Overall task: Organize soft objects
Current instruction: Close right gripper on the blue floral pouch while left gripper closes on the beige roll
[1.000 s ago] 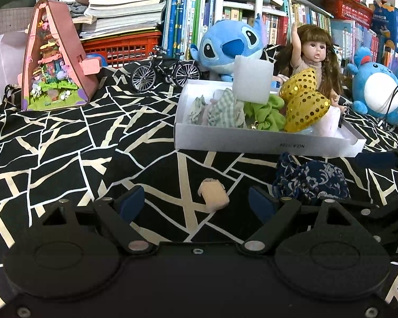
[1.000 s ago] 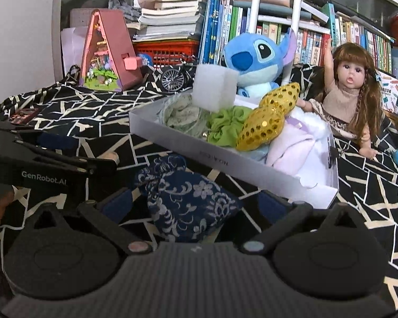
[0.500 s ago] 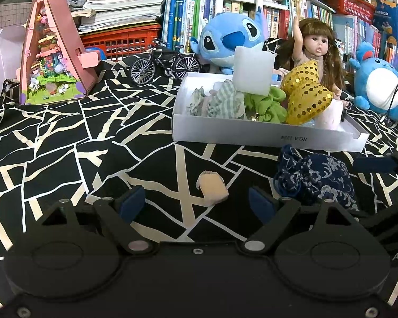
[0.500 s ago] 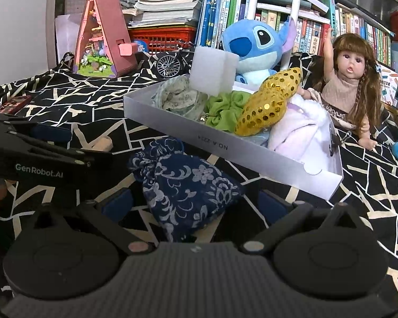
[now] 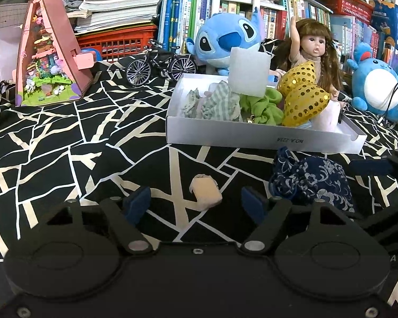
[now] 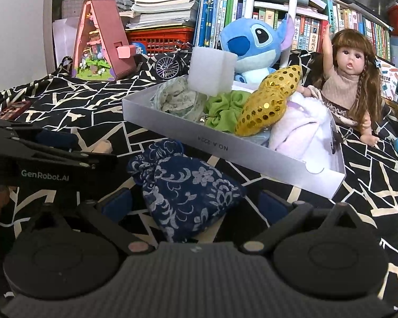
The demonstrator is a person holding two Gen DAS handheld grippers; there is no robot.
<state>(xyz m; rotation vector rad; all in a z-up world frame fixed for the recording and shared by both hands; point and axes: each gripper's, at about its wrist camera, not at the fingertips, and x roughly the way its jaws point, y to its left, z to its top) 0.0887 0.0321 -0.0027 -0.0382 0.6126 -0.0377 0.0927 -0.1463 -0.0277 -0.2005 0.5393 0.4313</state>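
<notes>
We list a shallow white cardboard box (image 6: 252,159) filled with soft items; just before it a navy floral cloth pouch (image 6: 188,193) between our spread right gripper (image 6: 196,206); a small beige foam block (image 5: 205,192) between our closing, untouching left gripper (image 5: 196,205).

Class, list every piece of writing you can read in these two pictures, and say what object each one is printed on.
"GenRobot.AI": on the side of the left gripper, seen from the right wrist.
"NO.A-2224": upside down on the front wall of the white box; the digits are small, so uncertain.
Book spines on the shelf: printed characters, too small to read.
Blue carton at the far right: print too blurred to read.
</notes>
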